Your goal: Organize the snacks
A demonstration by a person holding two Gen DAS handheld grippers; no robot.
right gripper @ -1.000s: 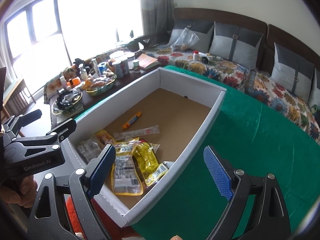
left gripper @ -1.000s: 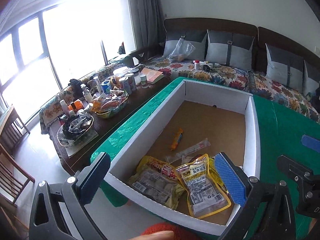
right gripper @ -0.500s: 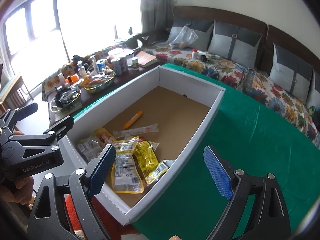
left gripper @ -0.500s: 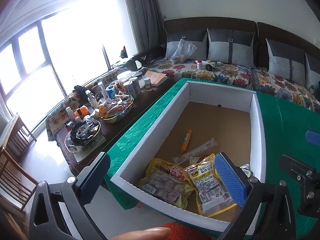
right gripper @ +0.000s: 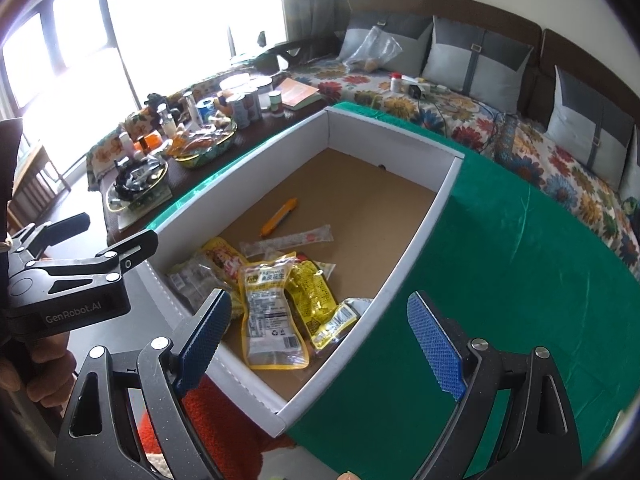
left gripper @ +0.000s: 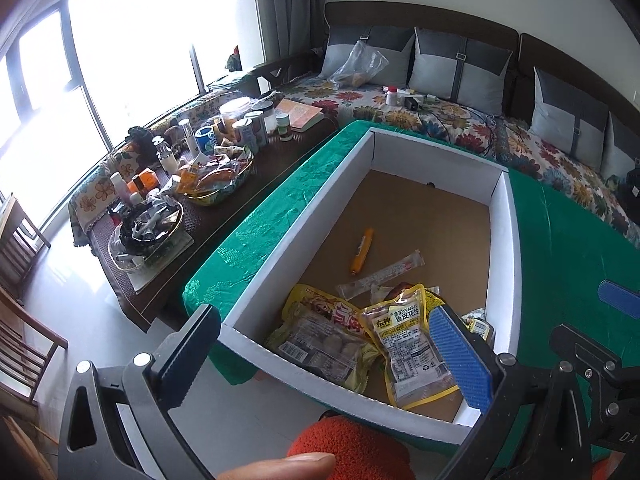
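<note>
Readable print first: you've got "PEANUT" plus Chinese characters on the clear-and-yellow peanut pack [left gripper: 414,350], and "GenRobot.AI" on the left gripper's body as seen from the right wrist cam. The peanut pack lies in the near end of the white-walled cardboard box [left gripper: 280,248], overlapping a yellow-and-red pouch [left gripper: 324,322] w/ pale round pieces showing thru its clear window; other yellow packets sit beside it toward the right wall. Further in, an orange stick snack [left gripper: 362,255] and a long clear-wrapped stick [left gripper: 382,276] lie apart on the brown floor. The box sits on a green tablecloth [right gripper: 500,280]. Off to the left is a dark side table [left gripper: 256,184] crowded w/ cans, bottles and a dish of snacks; behind is a floral sofa [left gripper: 460,120] w/ grey cushions. Your left gripper [left gripper: 324,354] hangs over the box's near wall, jaws wide apart, nothing between the pads; its right pad blocks part of the packets. Your right gripper [right gripper: 320,344] also stands spread wide and empty, straddling the box's near right corner w/o touching it. An orange-red sleeve [left gripper: 352,448] shows at the bottom.
</note>
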